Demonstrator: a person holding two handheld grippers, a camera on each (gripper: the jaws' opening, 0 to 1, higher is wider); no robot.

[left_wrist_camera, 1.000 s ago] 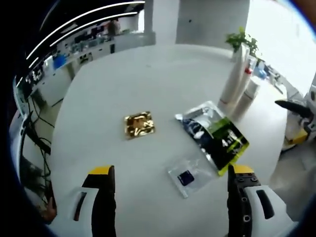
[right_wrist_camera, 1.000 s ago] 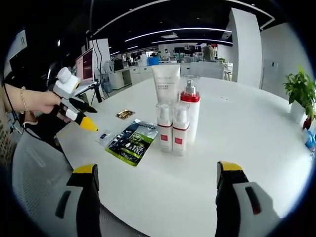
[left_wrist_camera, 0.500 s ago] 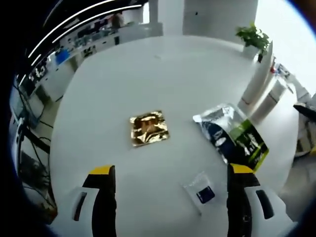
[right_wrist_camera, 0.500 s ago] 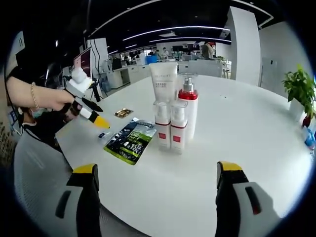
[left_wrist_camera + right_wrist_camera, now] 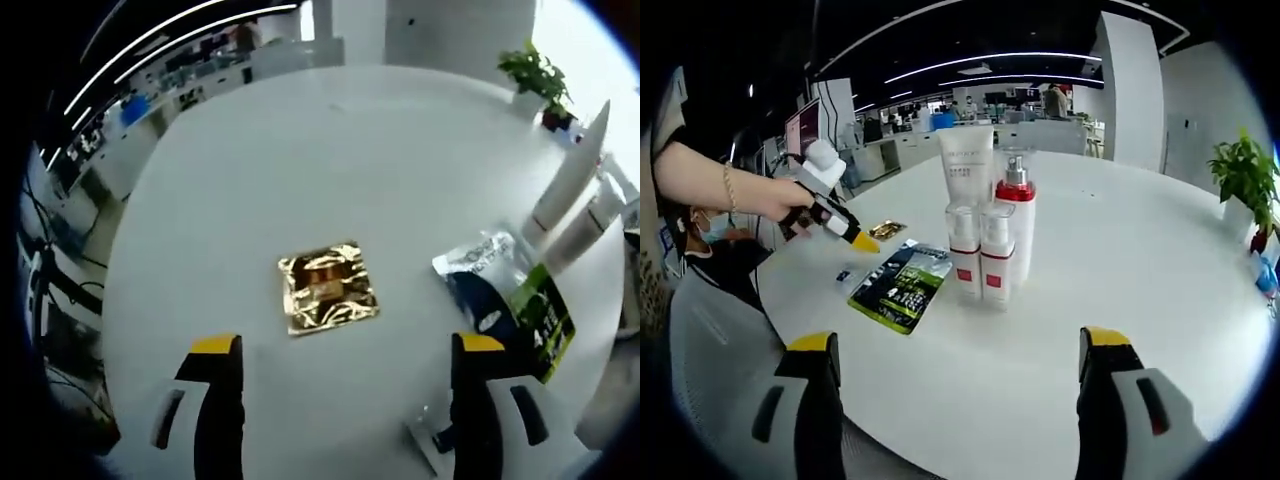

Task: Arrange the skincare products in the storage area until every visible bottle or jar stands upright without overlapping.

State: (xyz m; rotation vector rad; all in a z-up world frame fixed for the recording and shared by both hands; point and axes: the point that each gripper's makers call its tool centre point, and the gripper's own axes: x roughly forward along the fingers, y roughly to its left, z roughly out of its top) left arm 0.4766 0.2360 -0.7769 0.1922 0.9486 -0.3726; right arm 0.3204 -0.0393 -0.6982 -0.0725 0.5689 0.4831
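Now, left gripper: jaws wide apart, empty, above the gold sachet.
Right gripper: jaws wide apart, empty, near edge of white table.
Bottles: upright cluster mid-table.
Green-black pouch: flat, left of bottles.

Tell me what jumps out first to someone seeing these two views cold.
In the right gripper view, a tight upright cluster of skincare bottles stands mid-table, with a green-and-black sachet lying flat beside it. In the left gripper view, a shiny gold foil packet lies alone on the white table, just ahead of the open left gripper.
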